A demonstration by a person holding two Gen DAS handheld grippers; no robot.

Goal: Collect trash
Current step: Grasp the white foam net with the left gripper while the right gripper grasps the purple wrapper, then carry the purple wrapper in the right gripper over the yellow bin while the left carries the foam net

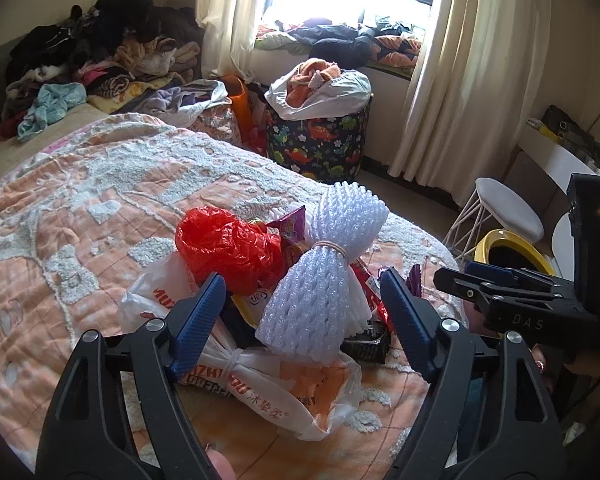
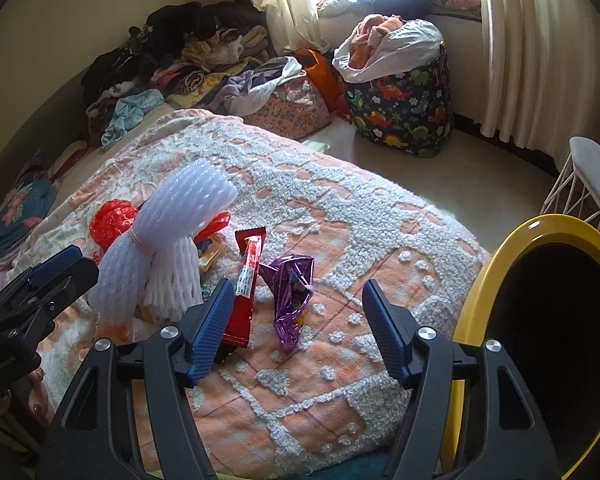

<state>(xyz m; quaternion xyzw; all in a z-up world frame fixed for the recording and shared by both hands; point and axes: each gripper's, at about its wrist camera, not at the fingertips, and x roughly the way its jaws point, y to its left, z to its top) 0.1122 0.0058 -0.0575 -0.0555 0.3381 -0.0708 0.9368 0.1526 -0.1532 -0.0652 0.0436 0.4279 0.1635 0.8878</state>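
- Left gripper (image 1: 302,312): jaws partly open, holding nothing; the bundle of white foam netting (image 1: 324,276) stands between the blue pads, not pressed by them.
- Right gripper (image 2: 296,312): jaws partly open, empty; the purple foil wrapper (image 2: 290,296) lies on the quilt between its pads, and the red snack wrapper (image 2: 246,280) lies just beside its left pad.
- Trash heap: red plastic bag (image 1: 228,248), white printed bag (image 1: 276,388) and small wrappers, clustered near the foot corner of the bed.
- Quilt (image 2: 340,208), orange and white: its rounded edge drops away just right of the heap.
- Yellow-rimmed bin (image 2: 540,240): dark mouth open, close against the bed's corner.
- Open floor (image 2: 440,176): a bare strip between the bed edge, the dinosaur-print hamper (image 2: 404,112) and the white stool (image 1: 508,208).
- Clothes pile (image 1: 100,52): along the far wall.
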